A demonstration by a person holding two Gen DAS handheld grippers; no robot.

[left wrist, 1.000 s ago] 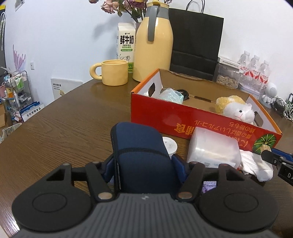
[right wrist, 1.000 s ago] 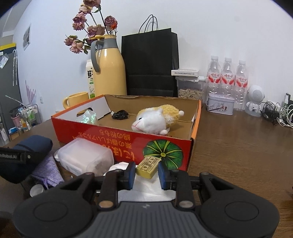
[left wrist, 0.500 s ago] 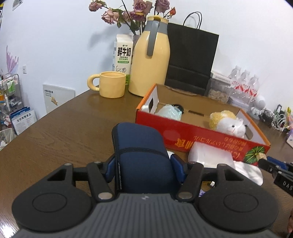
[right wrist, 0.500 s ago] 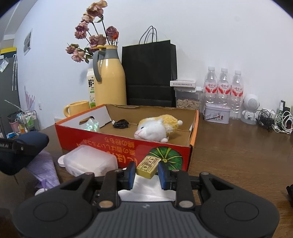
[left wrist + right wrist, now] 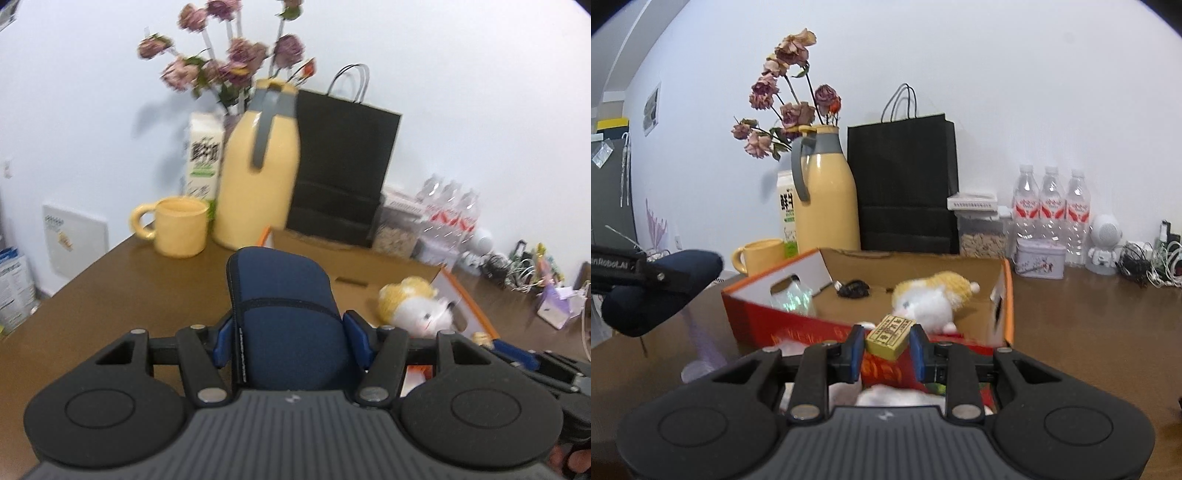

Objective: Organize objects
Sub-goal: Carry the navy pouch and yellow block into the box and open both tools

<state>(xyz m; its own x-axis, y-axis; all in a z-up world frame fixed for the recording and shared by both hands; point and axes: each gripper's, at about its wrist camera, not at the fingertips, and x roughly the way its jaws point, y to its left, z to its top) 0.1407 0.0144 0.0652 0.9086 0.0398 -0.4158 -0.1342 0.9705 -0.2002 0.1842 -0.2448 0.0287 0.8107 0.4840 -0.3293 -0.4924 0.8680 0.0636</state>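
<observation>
My left gripper [image 5: 286, 334] is shut on a dark blue soft case [image 5: 284, 317], held up in the air in front of the red cardboard box [image 5: 458, 291]. In the right wrist view the same blue case [image 5: 661, 291] hangs at the left, above the table. My right gripper [image 5: 886, 345] is shut on a small yellow block with printed characters [image 5: 891, 336], lifted just in front of the red box [image 5: 798, 330]. Inside the box lie a white and yellow plush toy [image 5: 932, 299], a black cable bundle [image 5: 854, 288] and a clear crumpled bag [image 5: 792, 299].
Behind the box stand a yellow mug [image 5: 759, 256], a milk carton [image 5: 786, 210], a yellow thermos jug [image 5: 825, 199] with dried roses, a black paper bag [image 5: 905, 184], water bottles [image 5: 1051, 206] and a tin [image 5: 1039, 260]. White cloth [image 5: 886, 397] and a purple item [image 5: 701, 341] lie below the grippers.
Both grippers have risen with their loads, the left one more and tilting upward. The white plastic container and cloth in front of the box have dropped out of sight below.
</observation>
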